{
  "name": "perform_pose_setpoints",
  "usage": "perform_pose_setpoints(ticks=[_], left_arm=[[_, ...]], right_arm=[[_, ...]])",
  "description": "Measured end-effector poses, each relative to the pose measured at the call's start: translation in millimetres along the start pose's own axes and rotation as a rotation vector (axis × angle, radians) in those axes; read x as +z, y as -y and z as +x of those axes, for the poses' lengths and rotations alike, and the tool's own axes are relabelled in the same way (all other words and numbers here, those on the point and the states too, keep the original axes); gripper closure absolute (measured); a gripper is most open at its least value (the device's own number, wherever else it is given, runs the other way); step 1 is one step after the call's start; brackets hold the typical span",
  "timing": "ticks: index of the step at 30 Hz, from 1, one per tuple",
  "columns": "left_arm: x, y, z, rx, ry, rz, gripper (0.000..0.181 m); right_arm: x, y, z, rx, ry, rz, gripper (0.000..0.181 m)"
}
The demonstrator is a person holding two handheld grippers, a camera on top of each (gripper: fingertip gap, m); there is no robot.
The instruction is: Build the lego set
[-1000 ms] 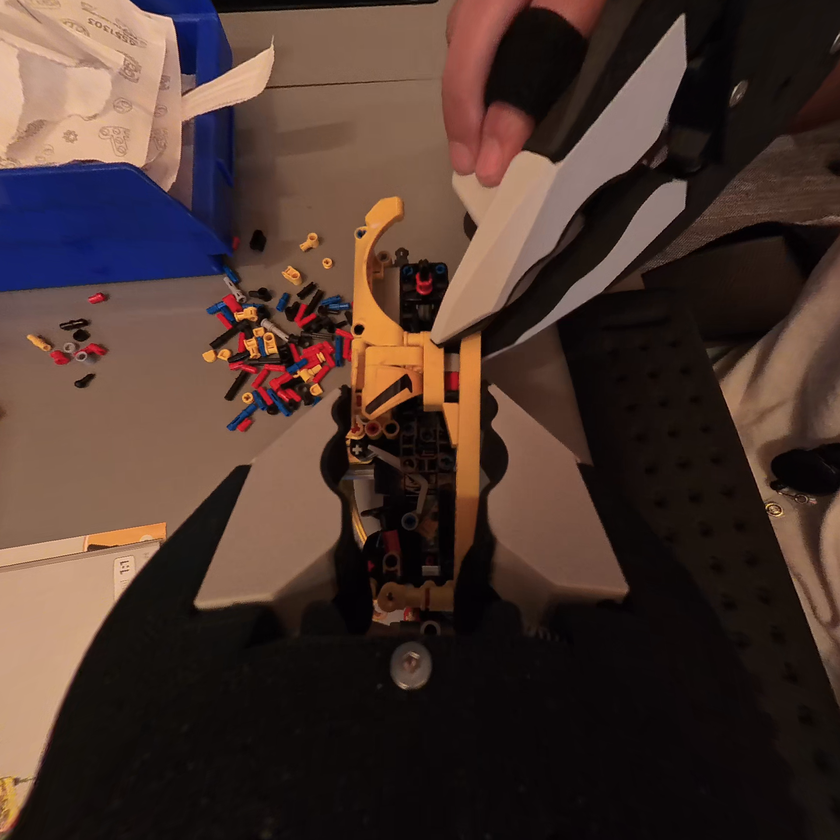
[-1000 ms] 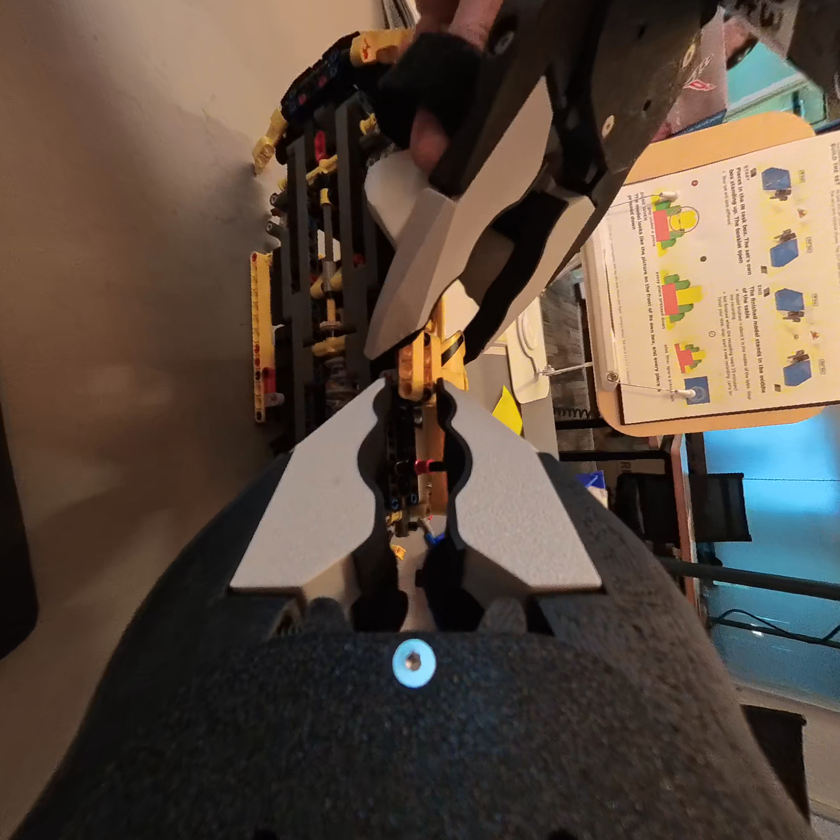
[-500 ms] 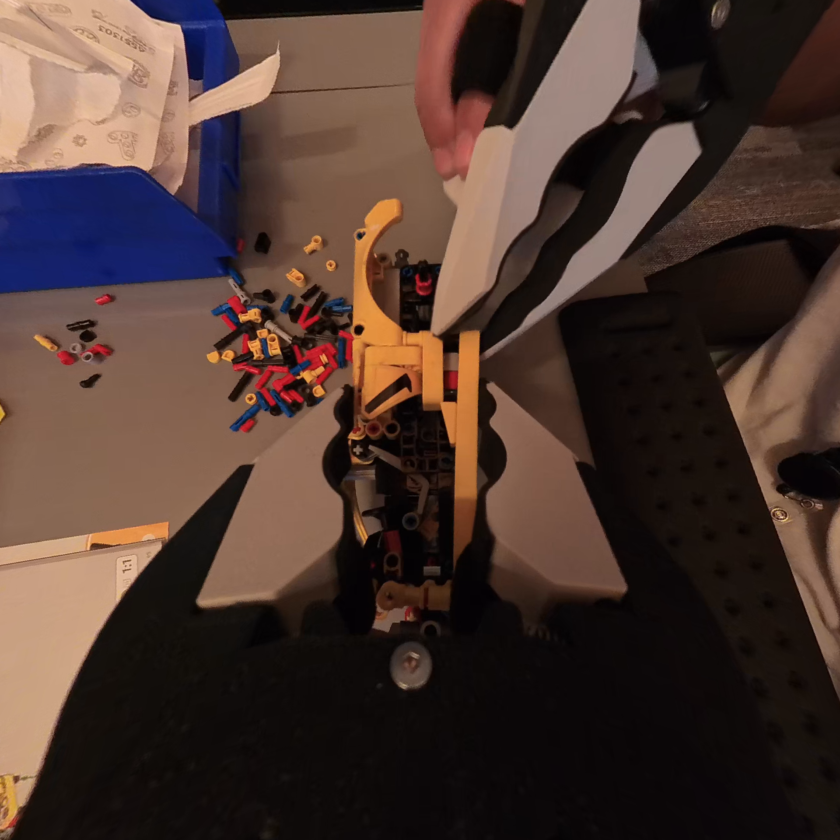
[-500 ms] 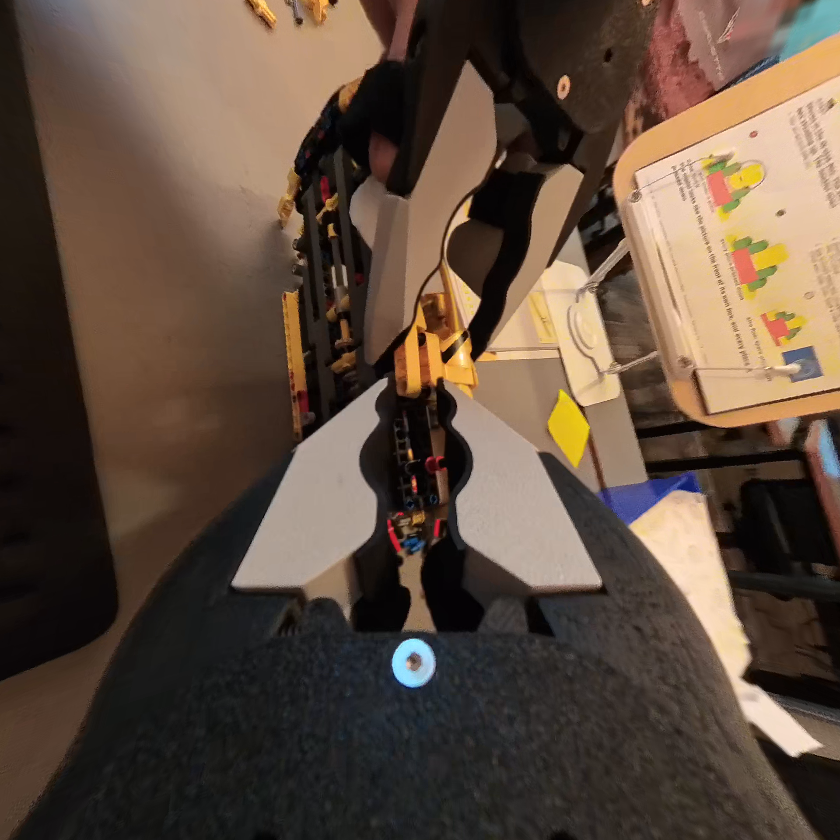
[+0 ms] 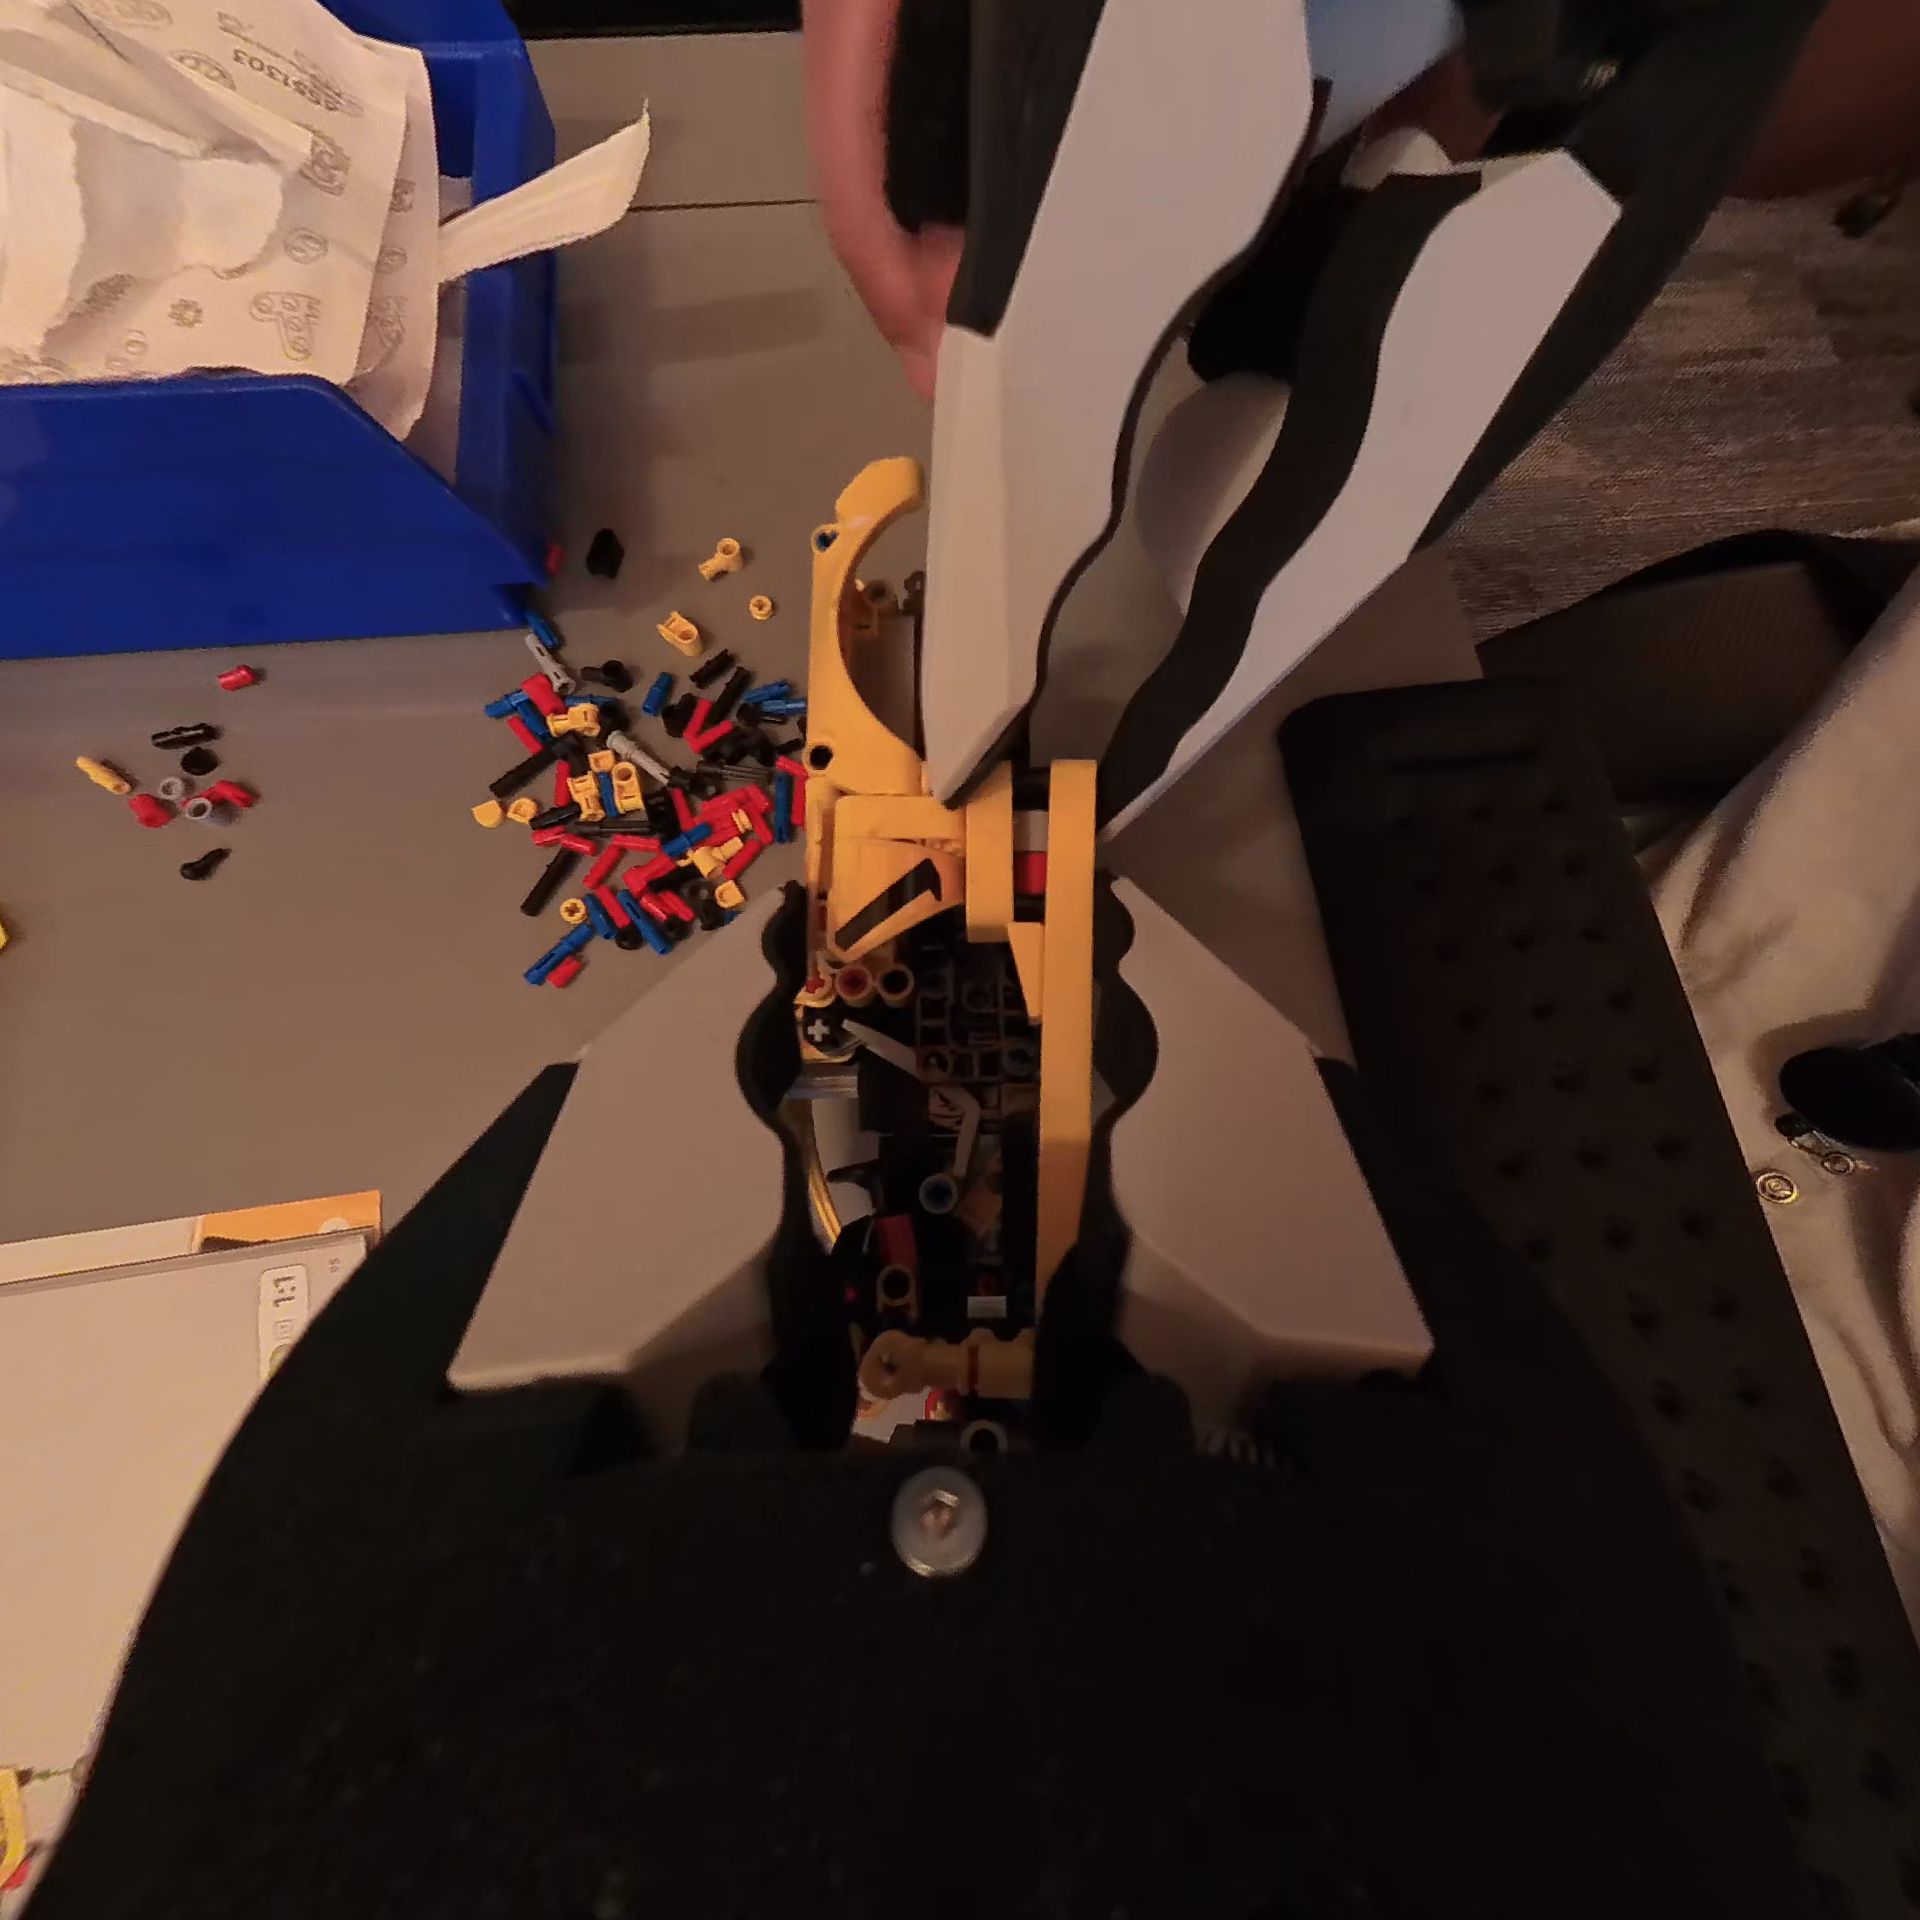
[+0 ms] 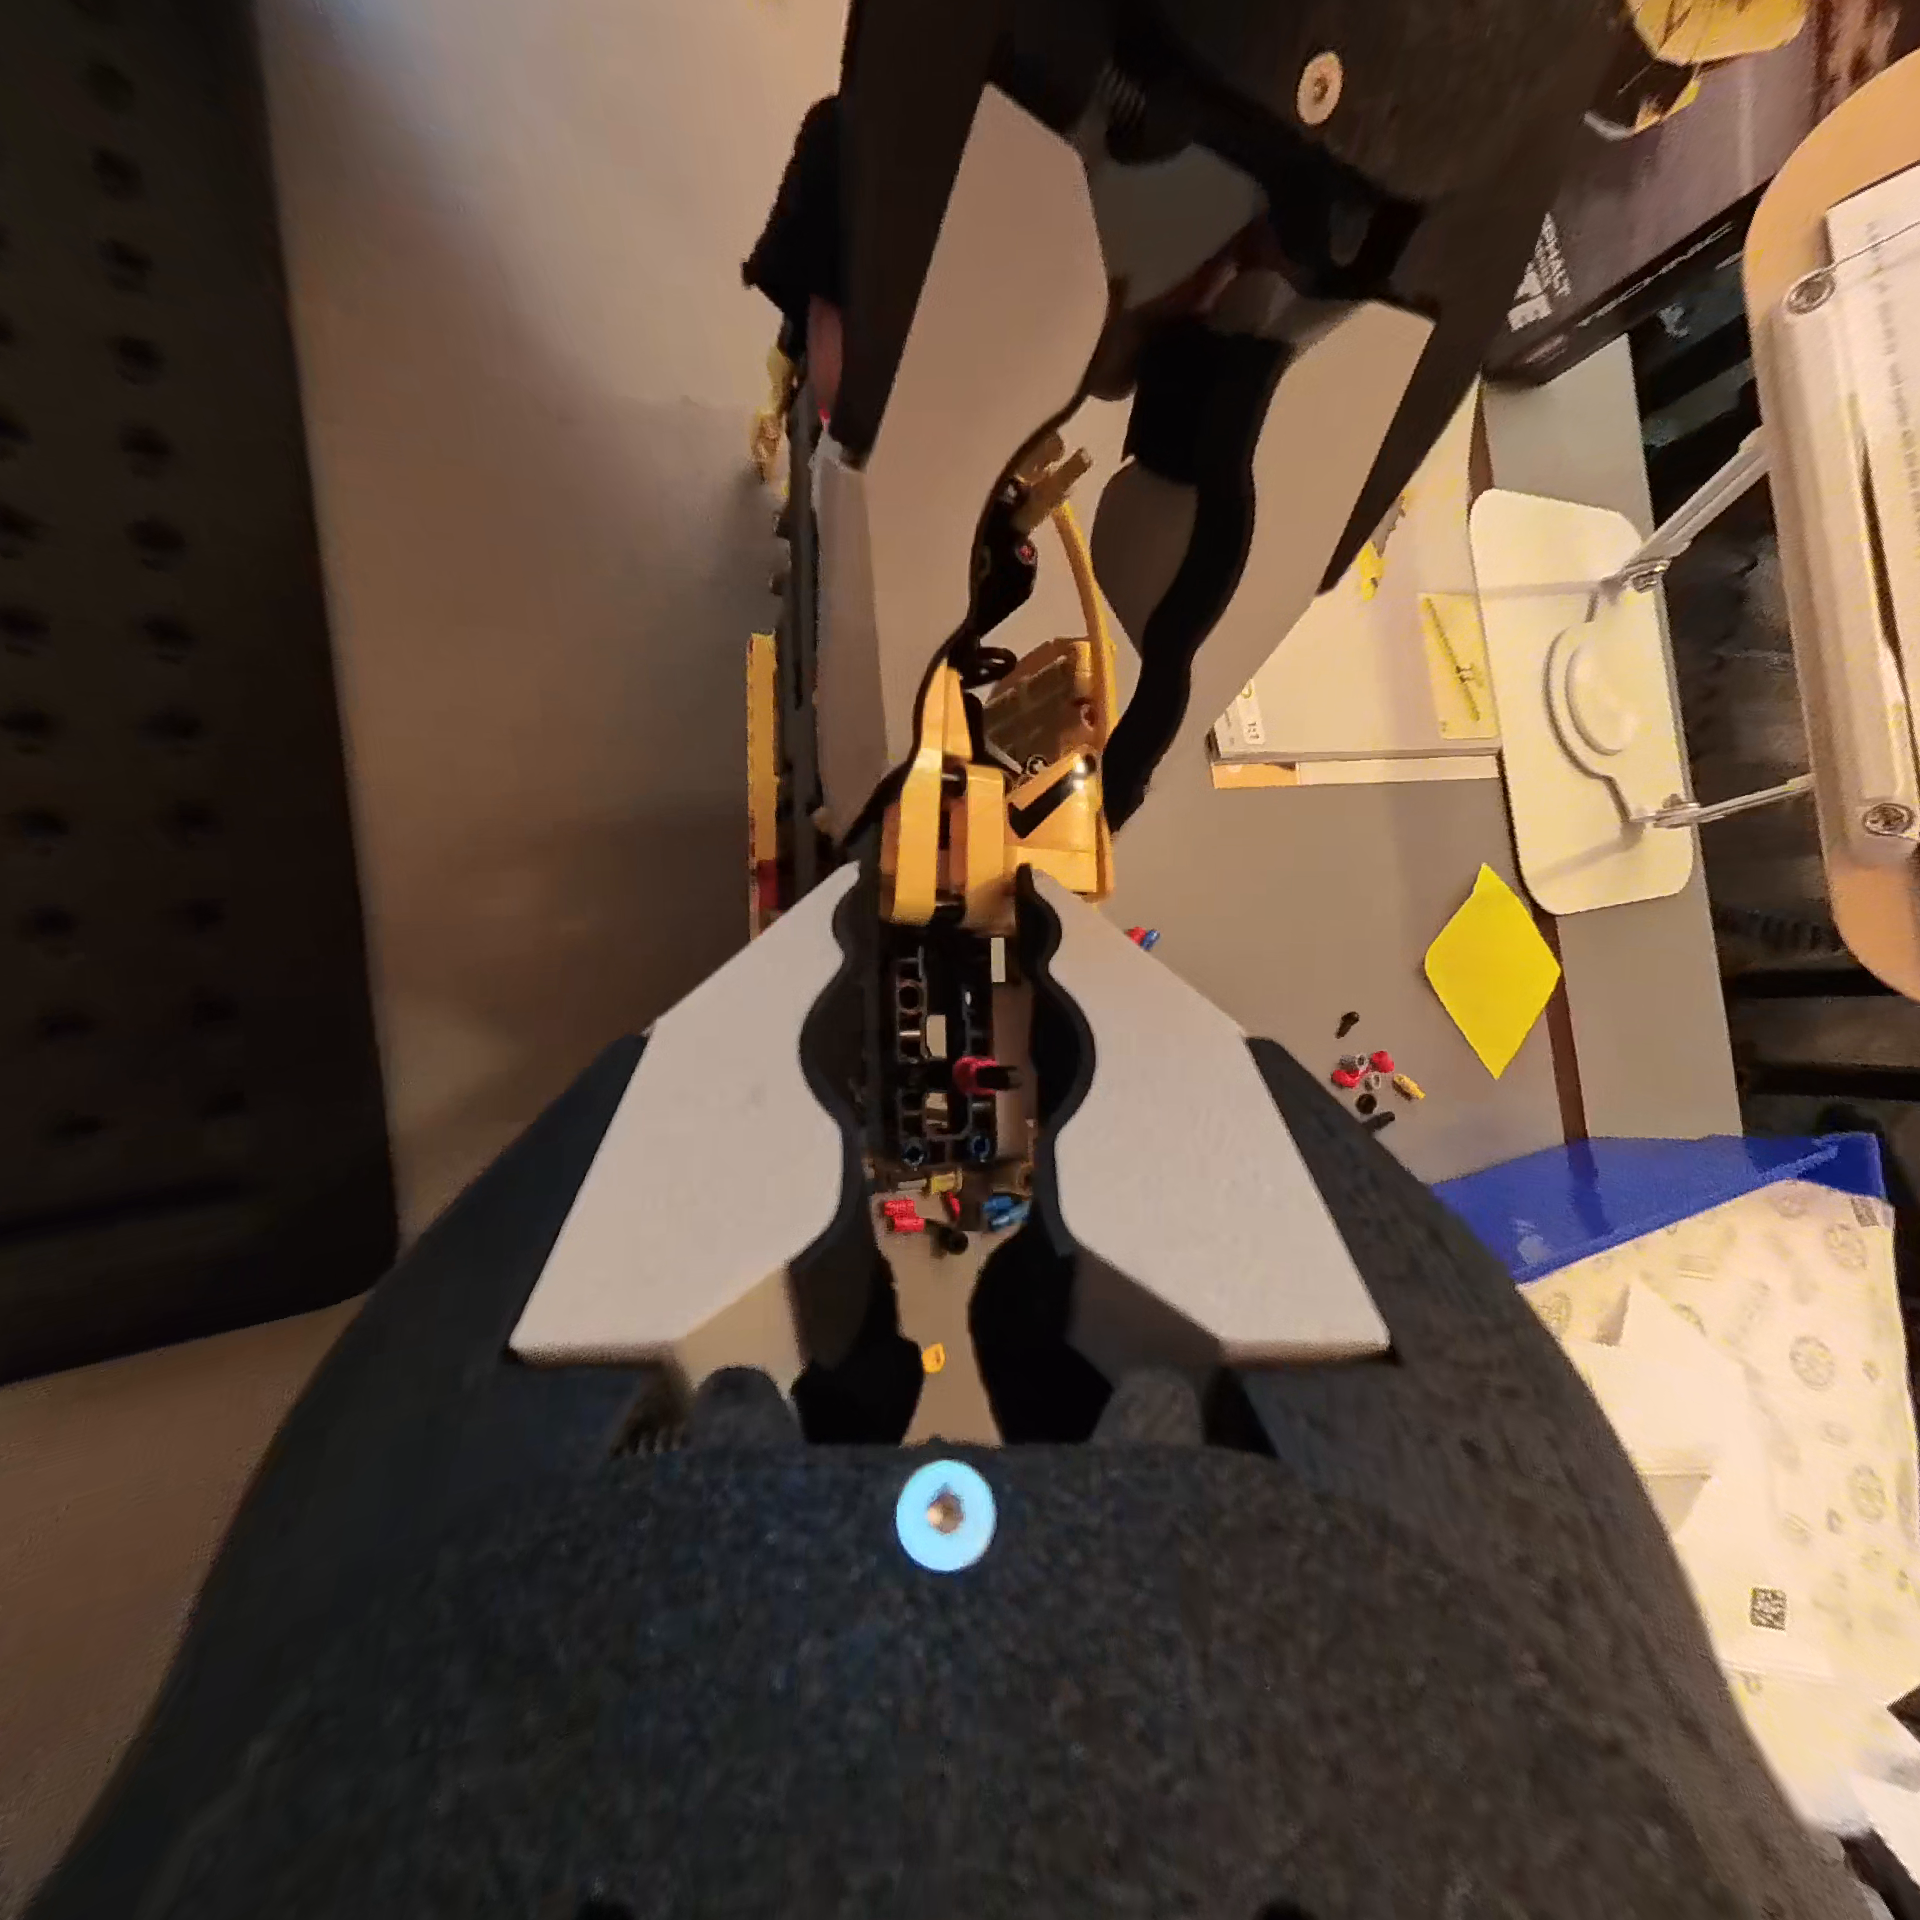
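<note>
Two grippers hold one yellow-and-black lego model (image 5: 940, 1039) between them. In my left wrist view the model runs lengthwise down the gap of the left gripper (image 5: 940, 925), both fingers pressed against its sides: a long yellow beam lies along the right finger, and the black frame with red and blue pins fills the middle. The left gripper is clamped on the model. A curved yellow arch (image 5: 852, 623) projects forward past the fingertips.

The right gripper (image 5: 1023, 790) enters from the upper right of that view, fingertips down on the yellow block at the front end of the model. In my right wrist view its own fingers (image 6: 727, 1122) close on the black frame and the yellow block (image 6: 966, 842), so I read it as gripping the model as well. A hand (image 5: 883, 239), blurred, sits beside its upper finger.

Ahead and left of the left gripper, a heap of small red, blue, black and yellow lego pins (image 5: 644, 810) lies on the grey table (image 5: 312, 987), with a smaller cluster (image 5: 177, 790) farther left. Beyond them stands a blue bin (image 5: 260, 499) holding crumpled paper bags (image 5: 208, 187). A booklet (image 5: 156, 1351) lies near left.
</note>
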State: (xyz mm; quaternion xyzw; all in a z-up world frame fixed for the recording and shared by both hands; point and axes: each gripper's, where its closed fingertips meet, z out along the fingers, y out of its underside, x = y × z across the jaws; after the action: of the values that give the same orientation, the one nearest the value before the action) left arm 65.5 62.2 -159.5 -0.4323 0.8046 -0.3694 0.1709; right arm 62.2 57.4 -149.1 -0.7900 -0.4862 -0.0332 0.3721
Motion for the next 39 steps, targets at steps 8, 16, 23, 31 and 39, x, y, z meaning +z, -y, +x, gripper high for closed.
perform_pose_setpoints(ticks=[8, 16, 23, 31, 39], left_arm=[[0, 1, -1, -0.019, -0.001, 0.005, 0.129], [0, 1, 0, 0.005, 0.030, 0.004, 0.129], [2, 1, 3, 0.041, 0.044, -0.003, 0.127], [4, 1, 6, 0.055, 0.063, -0.010, 0.126], [5, 1, 6, 0.031, 0.041, -0.014, 0.126]], right_arm=[[0, -1, 0, 0.021, 0.006, -0.007, 0.161], [-1, 0, -1, 0.108, 0.042, 0.066, 0.160], [-9, -7, 6, 0.346, 0.250, 0.076, 0.116], [11, -10, -4, 0.381, 0.384, 0.052, 0.122], [11, -11, -5, 0.298, 0.391, 0.031, 0.124]])
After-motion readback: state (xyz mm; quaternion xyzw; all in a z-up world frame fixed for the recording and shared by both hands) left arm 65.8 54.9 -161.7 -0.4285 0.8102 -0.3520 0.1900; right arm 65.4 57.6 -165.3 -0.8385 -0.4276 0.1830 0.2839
